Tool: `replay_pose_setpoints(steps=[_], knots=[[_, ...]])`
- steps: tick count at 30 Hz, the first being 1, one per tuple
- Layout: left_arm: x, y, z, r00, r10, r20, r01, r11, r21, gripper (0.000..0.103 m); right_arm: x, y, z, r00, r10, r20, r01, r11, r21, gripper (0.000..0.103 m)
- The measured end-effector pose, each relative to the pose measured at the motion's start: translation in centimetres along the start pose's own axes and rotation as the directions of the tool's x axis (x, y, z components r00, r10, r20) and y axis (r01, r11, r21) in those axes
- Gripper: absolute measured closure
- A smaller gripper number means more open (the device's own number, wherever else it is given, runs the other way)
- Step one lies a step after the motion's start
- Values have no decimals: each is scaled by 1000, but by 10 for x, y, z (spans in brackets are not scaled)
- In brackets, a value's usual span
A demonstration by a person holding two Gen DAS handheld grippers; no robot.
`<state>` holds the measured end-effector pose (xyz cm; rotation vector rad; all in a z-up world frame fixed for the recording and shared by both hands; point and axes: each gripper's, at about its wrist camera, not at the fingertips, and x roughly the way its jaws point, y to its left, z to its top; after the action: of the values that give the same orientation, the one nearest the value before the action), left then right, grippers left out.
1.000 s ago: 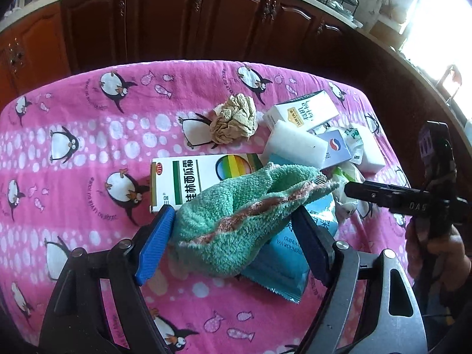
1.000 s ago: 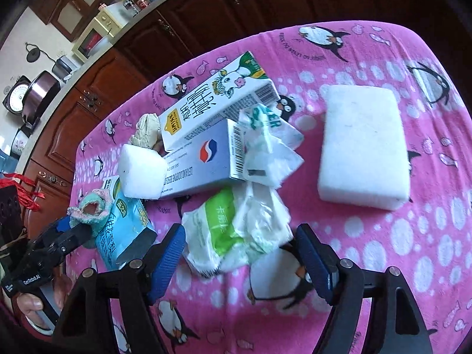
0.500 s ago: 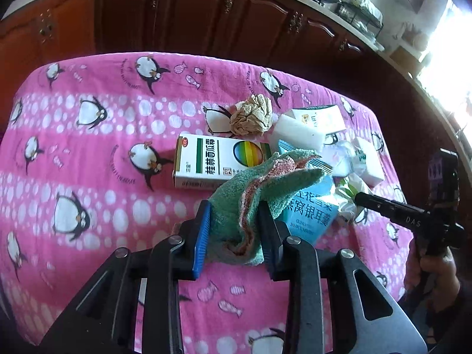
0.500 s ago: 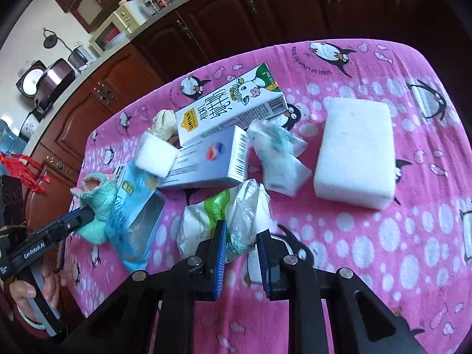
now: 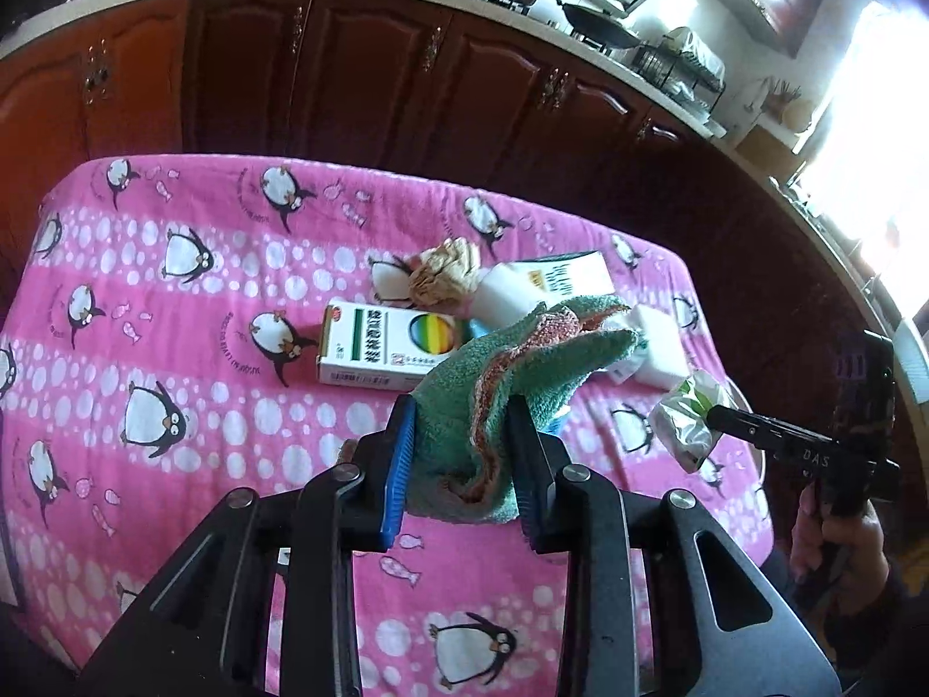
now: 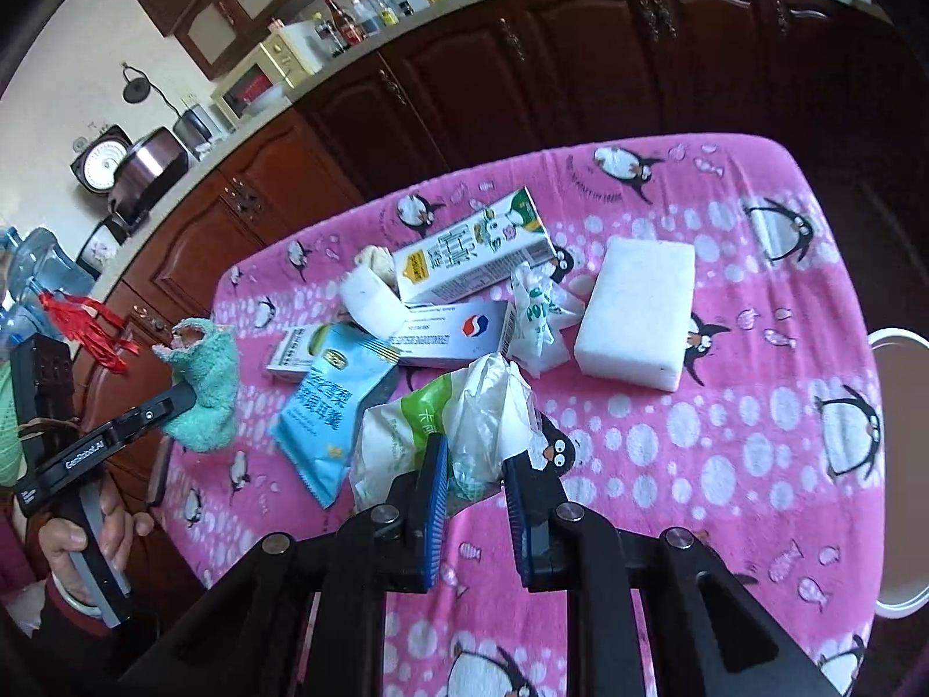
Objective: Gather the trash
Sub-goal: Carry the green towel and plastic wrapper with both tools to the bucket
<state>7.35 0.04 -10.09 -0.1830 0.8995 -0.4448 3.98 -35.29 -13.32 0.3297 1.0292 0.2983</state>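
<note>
My left gripper (image 5: 461, 424) is shut on a green towel rag (image 5: 522, 366) and holds it lifted above the pink penguin tablecloth (image 5: 174, 348). It shows from the right wrist view as the left gripper (image 6: 180, 401) with the rag (image 6: 206, 383) off the table's left edge. My right gripper (image 6: 473, 459) is shut on a crumpled green-and-white plastic bag (image 6: 453, 412), raised off the cloth; the bag also shows in the left wrist view (image 5: 685, 418). Trash lies in a heap: milk carton (image 6: 470, 250), Pepsi-logo box (image 6: 458, 337), blue snack packet (image 6: 337, 401), medicine box (image 5: 389, 342), crumpled paper ball (image 5: 444, 270).
A white sponge block (image 6: 636, 311) and a small white wrapper (image 6: 537, 325) lie right of the heap. A smaller white block (image 6: 368, 302) leans on the boxes. Dark wood cabinets (image 5: 348, 69) stand behind the table. A white chair rim (image 6: 897, 348) is at the right edge.
Both grippers closed, the left on the rag and the right on the plastic bag, then lifted them off the table and drew back from the heap.
</note>
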Motion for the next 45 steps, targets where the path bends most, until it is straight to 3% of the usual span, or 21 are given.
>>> replay_pose_setpoints(steps=[8, 24, 45], knots=[[-7, -35, 10, 999, -50, 16, 49, 998, 37, 75, -34, 1, 1, 998, 20, 60, -19, 1000, -9, 85], [17, -132, 23, 994, -111, -12, 112, 979, 168, 75, -104, -34, -4, 984, -6, 177, 1, 1000, 27, 85], [66, -224, 21, 976, -191, -106, 212, 945, 250, 75, -154, -101, -21, 968, -140, 210, 113, 985, 134, 85]])
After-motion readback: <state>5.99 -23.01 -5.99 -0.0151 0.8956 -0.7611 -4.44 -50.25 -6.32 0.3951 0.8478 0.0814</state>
